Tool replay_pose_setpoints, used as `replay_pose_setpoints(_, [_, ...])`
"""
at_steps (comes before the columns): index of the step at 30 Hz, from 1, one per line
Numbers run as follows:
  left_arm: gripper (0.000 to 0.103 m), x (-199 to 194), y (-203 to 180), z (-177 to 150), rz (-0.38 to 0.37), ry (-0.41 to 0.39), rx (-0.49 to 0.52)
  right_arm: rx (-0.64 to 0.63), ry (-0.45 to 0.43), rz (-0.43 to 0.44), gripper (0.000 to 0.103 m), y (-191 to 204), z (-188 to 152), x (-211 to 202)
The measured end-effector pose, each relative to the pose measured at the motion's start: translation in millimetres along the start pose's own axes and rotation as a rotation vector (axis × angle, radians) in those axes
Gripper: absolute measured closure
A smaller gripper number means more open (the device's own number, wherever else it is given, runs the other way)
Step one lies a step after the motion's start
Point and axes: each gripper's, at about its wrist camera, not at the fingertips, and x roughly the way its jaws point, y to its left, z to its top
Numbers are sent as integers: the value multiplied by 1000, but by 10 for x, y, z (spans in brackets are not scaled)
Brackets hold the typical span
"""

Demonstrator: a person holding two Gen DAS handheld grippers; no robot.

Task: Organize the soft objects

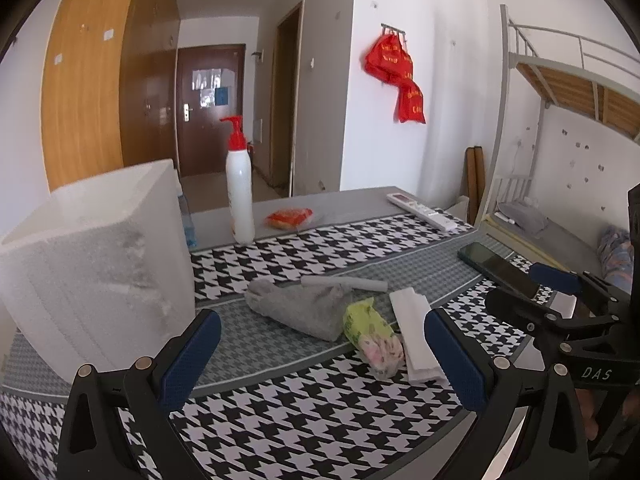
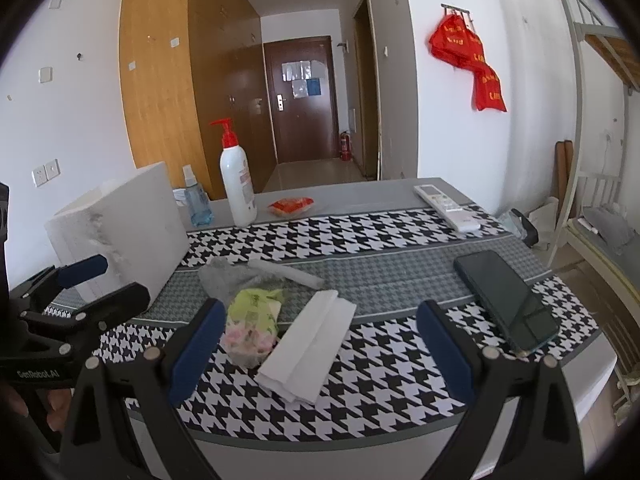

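- Tall white foam box (image 2: 120, 232) walls off the table's left side.
- Dark flat phone (image 2: 506, 300) lies right.
- Bare houndstooth-patterned cloth (image 2: 360, 392) in front gives open approach.

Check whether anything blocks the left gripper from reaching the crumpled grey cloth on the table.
Nothing visible does. The left gripper hangs open above bare houndstooth tablecloth, with the crumpled grey cloth straight ahead. The white foam box stands off to the left, the green-and-pink plastic packet to the cloth's right.

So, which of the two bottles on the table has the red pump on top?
The tall white bottle has the red pump. The other, a small clear blue spray bottle to its left beside the white foam box, has a clear spray head.
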Motion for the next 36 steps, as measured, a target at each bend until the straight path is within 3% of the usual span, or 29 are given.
replay_pose_setpoints(36, [1, 514, -210, -79, -55, 145, -22, 55, 66, -24, 5, -357, -204, 171])
